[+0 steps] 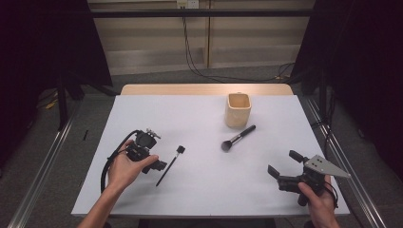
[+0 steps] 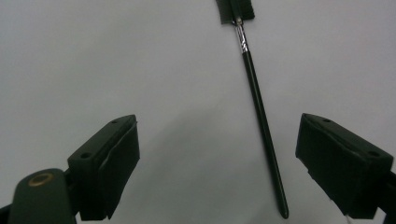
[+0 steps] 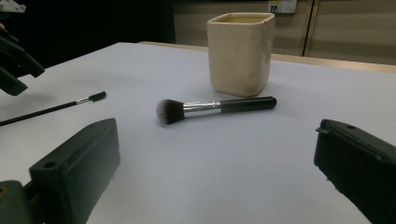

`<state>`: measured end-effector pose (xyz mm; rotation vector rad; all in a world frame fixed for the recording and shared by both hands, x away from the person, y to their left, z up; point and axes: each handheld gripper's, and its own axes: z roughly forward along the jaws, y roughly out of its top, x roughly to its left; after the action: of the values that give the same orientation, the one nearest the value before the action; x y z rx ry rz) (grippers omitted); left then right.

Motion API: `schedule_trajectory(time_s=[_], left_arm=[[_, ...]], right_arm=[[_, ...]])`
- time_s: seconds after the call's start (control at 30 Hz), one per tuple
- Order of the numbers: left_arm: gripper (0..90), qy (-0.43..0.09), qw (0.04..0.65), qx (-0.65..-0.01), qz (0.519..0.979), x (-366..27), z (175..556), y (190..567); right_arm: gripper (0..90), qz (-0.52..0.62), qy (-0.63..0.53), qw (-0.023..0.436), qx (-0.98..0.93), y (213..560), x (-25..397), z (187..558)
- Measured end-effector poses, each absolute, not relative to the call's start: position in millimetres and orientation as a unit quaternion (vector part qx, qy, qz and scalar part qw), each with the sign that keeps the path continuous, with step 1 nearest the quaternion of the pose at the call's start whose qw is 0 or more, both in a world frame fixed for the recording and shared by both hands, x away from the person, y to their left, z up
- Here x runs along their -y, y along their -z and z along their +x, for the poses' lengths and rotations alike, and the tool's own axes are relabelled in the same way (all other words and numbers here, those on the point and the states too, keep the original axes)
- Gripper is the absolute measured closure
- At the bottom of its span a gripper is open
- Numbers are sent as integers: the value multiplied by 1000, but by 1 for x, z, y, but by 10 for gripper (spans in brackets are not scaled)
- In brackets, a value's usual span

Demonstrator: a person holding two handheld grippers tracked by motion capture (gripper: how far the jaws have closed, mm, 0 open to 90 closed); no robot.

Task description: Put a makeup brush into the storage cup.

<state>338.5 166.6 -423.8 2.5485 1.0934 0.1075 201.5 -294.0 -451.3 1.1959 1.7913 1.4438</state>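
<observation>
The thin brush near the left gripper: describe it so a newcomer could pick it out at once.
On the white table, look beside the left gripper. The thin brush lies flat there, its long black handle between the open fingers. Unlike the powder brush by the beige cup, it has a tiny flat head.

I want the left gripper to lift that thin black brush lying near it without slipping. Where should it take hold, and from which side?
Grip the thin brush on its bare straight handle, near the middle, well clear of the small bristle head. It lies flat on the white table, so come down from above with the jaws straddling the handle crosswise. The left gripper is already open with the handle between its jaws, nearer one of them.
</observation>
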Motion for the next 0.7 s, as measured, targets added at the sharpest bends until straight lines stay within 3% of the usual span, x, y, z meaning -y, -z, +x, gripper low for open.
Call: schedule_trajectory(time_s=[0.7], left_arm=[[97,-25,79,-392,916,-145,339,448]], right_arm=[[3,441,-529,268,-673,452,293,202]])
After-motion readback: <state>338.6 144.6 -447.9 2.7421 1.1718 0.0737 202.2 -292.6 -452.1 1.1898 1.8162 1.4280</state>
